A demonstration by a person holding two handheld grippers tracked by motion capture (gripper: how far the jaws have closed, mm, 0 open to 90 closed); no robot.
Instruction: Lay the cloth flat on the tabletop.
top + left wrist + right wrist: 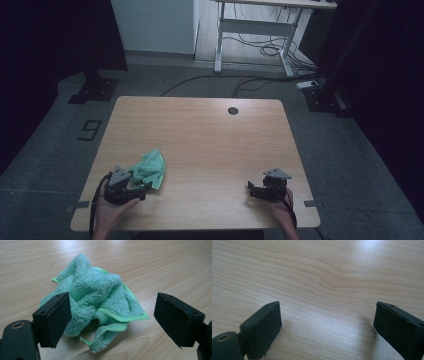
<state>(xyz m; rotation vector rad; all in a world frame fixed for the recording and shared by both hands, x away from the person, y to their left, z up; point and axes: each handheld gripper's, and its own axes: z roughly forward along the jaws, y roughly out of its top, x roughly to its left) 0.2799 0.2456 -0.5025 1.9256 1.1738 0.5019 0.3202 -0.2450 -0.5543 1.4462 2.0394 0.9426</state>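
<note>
Green cloth [150, 170] lies crumpled on a wooden table [210, 135], near its front left corner. Left gripper [112, 315] sits just before the cloth, jaws wide apart, with the cloth's near edge between them. Right gripper [327, 325] rests well apart near the front right corner, jaws spread over bare wood.

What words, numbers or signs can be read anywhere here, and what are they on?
"9": a dark figure marked on the grey floor, left of the light wooden table.
No writing can be seen on the crumpled green terry cloth, the table or either gripper.
</note>
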